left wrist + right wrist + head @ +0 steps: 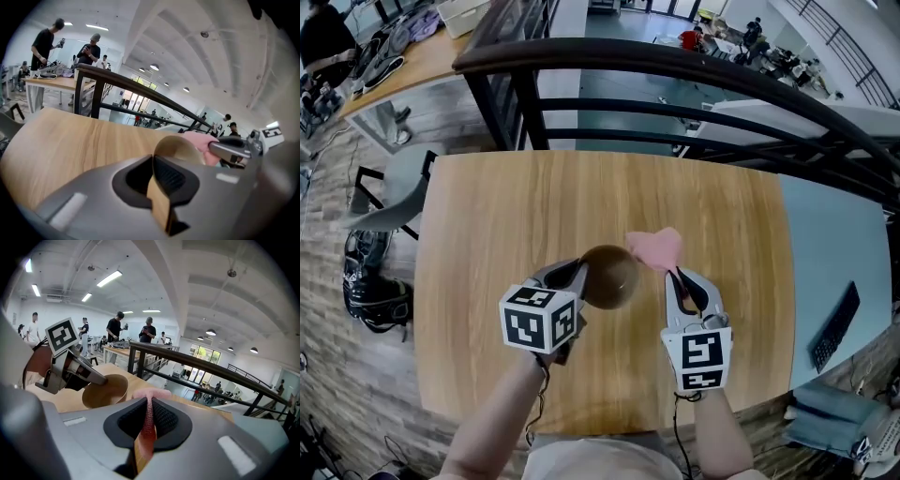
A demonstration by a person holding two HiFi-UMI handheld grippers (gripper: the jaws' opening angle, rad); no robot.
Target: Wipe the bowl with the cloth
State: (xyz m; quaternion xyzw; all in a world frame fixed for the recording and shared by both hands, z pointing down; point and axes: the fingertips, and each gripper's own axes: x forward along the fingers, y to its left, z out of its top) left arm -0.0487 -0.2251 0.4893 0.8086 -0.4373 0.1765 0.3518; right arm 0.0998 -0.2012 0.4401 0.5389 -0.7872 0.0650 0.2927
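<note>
Though head view obscures it, left claw pinches bowl rim.

Centre frame in the head view, the bowl is over the table, with its left rim between the jaws of the left gripper. Just right of the bowl and slightly higher in the frame is the cloth, its lower end pinched between the jaws of the right gripper. Whether cloth and bowl touch cannot be told. Behind the table, across the top of the frame, runs a railing. A chair stands at the table's left edge, and a second table lies at upper left.
</note>
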